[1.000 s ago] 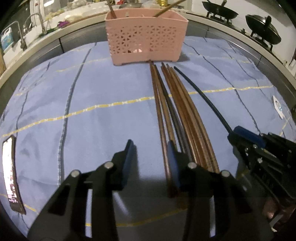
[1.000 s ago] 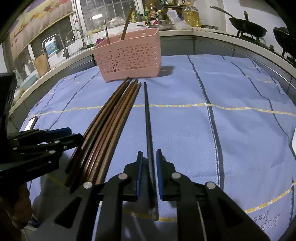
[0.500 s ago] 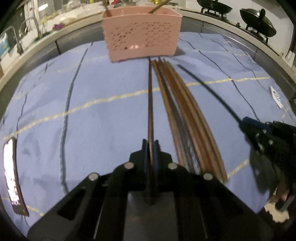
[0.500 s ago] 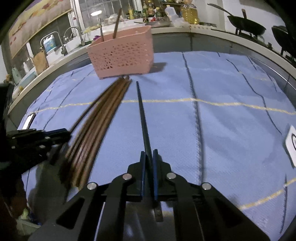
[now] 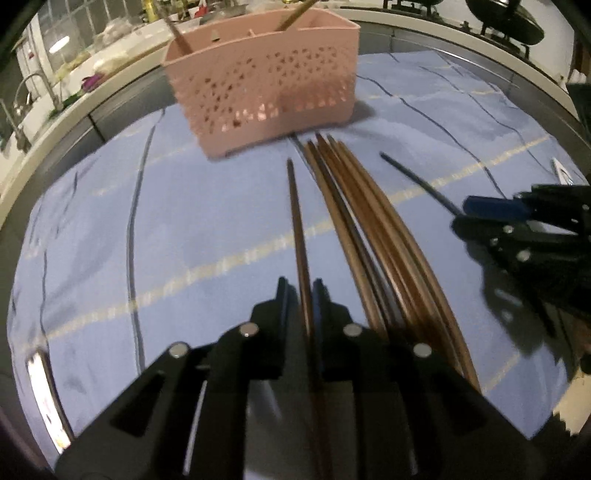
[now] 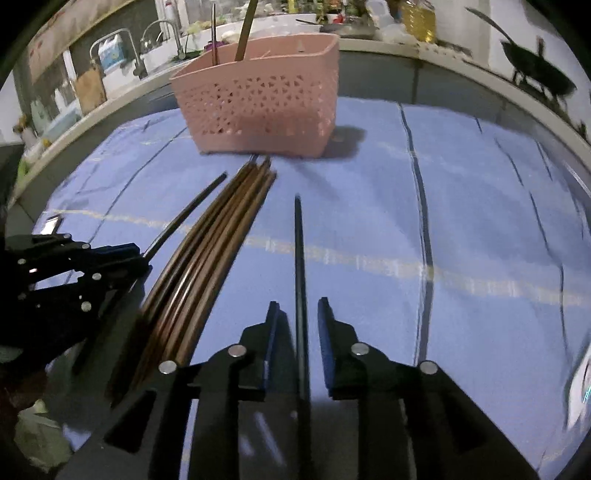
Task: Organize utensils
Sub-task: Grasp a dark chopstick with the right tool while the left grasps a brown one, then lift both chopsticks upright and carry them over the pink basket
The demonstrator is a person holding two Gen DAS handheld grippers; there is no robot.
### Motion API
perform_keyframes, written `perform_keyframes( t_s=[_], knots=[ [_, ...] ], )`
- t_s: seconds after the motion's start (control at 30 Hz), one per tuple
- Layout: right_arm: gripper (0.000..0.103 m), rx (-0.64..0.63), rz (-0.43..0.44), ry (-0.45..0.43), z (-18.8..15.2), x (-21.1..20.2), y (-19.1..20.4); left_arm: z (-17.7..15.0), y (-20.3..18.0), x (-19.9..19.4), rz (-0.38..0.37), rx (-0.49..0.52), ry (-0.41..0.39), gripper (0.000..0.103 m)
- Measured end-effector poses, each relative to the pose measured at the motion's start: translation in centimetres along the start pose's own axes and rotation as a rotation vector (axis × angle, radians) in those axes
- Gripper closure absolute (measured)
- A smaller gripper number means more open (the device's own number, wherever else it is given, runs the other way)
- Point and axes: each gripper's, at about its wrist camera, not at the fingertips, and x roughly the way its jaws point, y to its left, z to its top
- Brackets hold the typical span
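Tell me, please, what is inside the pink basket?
Two utensil handles stick up out of the pink basket: a thin metal one and a wooden one. A divider edge shows at the rim. The perforated walls hide the lower ends and the bottom.

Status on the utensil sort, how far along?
Done: two utensils stand in the pink basket. In hand: left gripper and right gripper jaws are opening, a brown chopstick between the left's, a dark chopstick between the right's, neither pressed. Left: those two plus the chopstick bundle on the cloth.
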Motion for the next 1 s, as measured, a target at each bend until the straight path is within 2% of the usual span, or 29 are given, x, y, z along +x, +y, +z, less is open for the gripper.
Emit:
perform_keyframes(
  t_s=[0.1,0.13,0.2,0.27,0.33,0.43,0.53,0.63,0.77,0.83,1.0],
  knots=[
    [0.078,-0.007,-0.01,-0.006,2.1,1.4,0.0,2.4,0.2,1.3,0.013,-0.009,-0.002,0.091],
    [0.084,-0.002,-0.002,-0.009,2.7,1.8,0.0,2.7,0.2,1.6,0.017,-0.009,-0.006,0.091],
    [0.098,0.019,0.012,-0.013,3.1,2.1,-0.1,3.3,-0.1,1.9,0.012,-0.003,-0.014,0.097],
    [0.098,0.061,0.041,-0.01,3.1,2.1,-0.5,3.4,-0.2,1.8,-0.007,-0.008,-0.018,0.098],
    [0.098,0.092,0.076,-0.042,2.8,1.1,-0.7,3.2,-0.1,0.7,-0.012,-0.006,-0.053,0.098],
    [0.098,0.09,0.1,-0.153,2.5,-2.2,-0.8,3.0,0.8,-3.2,-0.044,-0.024,-0.161,0.098],
    [0.098,0.094,0.126,-0.303,2.6,-6.6,-0.9,2.7,2.3,-7.4,-0.087,-0.069,-0.274,0.098],
    [0.098,0.116,0.152,-0.404,2.6,-9.8,-1.3,2.3,3.3,-10.9,-0.116,-0.103,-0.358,0.098],
    [0.098,0.142,0.178,-0.488,2.2,-12.3,-1.8,1.5,3.8,-13.5,-0.142,-0.13,-0.439,0.098],
    [0.098,0.142,0.176,-0.501,1.9,-12.7,-1.7,0.9,3.8,-13.8,-0.147,-0.136,-0.451,0.098],
    [0.098,0.131,0.163,-0.454,2.9,-12.2,-1.0,1.2,4.7,-13.6,-0.151,-0.15,-0.422,0.098]
  ],
)
